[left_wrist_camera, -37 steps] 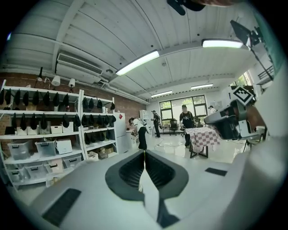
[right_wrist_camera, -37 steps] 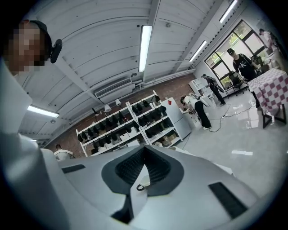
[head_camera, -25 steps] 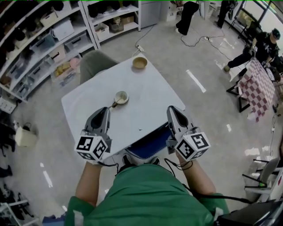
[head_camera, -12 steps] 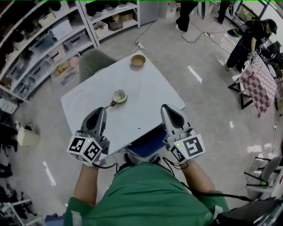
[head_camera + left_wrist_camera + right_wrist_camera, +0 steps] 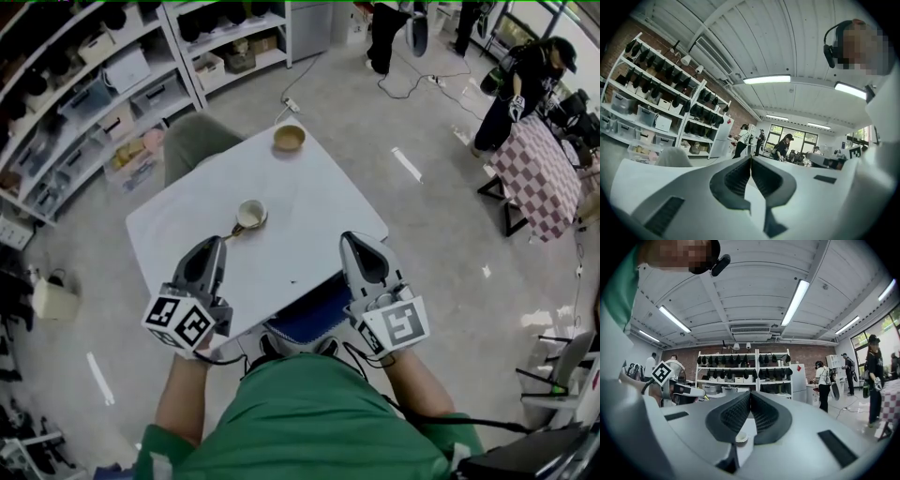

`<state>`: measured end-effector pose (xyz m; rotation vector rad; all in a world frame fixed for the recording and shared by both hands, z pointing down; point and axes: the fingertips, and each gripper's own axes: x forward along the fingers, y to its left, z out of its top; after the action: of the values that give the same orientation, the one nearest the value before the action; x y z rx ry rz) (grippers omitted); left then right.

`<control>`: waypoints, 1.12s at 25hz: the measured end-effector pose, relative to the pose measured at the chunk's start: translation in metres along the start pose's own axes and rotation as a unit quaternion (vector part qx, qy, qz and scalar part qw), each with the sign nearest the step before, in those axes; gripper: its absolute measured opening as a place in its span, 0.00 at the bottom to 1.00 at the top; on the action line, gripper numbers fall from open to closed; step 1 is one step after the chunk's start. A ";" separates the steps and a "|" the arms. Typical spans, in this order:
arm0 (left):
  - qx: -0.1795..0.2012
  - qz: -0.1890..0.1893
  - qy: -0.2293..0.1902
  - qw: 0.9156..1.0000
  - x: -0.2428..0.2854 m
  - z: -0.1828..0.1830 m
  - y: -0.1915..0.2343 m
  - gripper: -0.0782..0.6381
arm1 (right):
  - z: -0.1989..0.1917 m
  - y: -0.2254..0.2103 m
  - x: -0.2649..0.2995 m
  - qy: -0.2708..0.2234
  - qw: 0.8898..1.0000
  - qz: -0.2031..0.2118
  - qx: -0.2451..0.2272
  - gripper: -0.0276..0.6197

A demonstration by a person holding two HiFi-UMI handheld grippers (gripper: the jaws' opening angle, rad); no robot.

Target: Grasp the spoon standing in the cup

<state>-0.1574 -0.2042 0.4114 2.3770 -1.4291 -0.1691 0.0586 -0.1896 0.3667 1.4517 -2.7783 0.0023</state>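
Spoon (image 5: 233, 231) in cup (image 5: 251, 215) on table (image 5: 314, 192); left hand-held gripper (image 5: 214, 243) and right hand-held gripper (image 5: 361, 240) both closed, empty

At frame centre, on a white worktop (image 5: 309, 202), a cup (image 5: 251, 215) with a spoon (image 5: 234, 231) leaning out toward lower left. Near its upper edge, a tan bowl (image 5: 289, 138). Below, left gripper (image 5: 214, 246) and right gripper (image 5: 364, 242), well apart.

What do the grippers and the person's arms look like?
The left gripper and right gripper have tapered grey shells, with dark ribbed pads inside the jaws. Each carries a white cube with black square markers at its rear, and a thin black cable runs back from each. The person wears a green shirt with short sleeves.
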 end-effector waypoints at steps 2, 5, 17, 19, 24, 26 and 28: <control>-0.001 -0.001 -0.002 1.000 0.002 0.001 0.001 0.14 | 0.002 -0.002 0.000 -0.003 1.000 -0.003 -0.007 0.08; -0.004 -0.001 -0.004 1.000 0.005 0.002 0.003 0.14 | 0.003 -0.005 0.003 -0.006 1.000 -0.005 -0.011 0.08; -0.011 0.005 -0.002 1.000 0.002 -0.002 0.007 0.14 | -0.001 -0.008 0.002 0.000 1.000 -0.011 0.004 0.08; -0.012 0.006 -0.001 1.000 0.000 -0.003 0.007 0.14 | 0.000 -0.008 0.002 -0.001 1.000 -0.011 0.003 0.08; -0.010 0.004 -0.006 1.000 0.002 0.001 0.006 0.14 | 0.001 -0.008 0.002 -0.001 1.000 -0.009 0.002 0.08; -0.012 0.006 -0.005 1.000 0.004 0.000 0.008 0.14 | -0.001 -0.008 0.002 0.001 1.000 -0.009 0.002 0.08; -0.013 0.005 -0.003 1.000 0.003 -0.002 0.009 0.14 | -0.003 -0.007 0.003 0.002 1.000 -0.010 0.004 0.08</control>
<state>-0.1628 -0.2106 0.4170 2.3496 -1.4338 -0.1912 0.0630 -0.1961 0.3698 1.4787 -2.7631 0.0165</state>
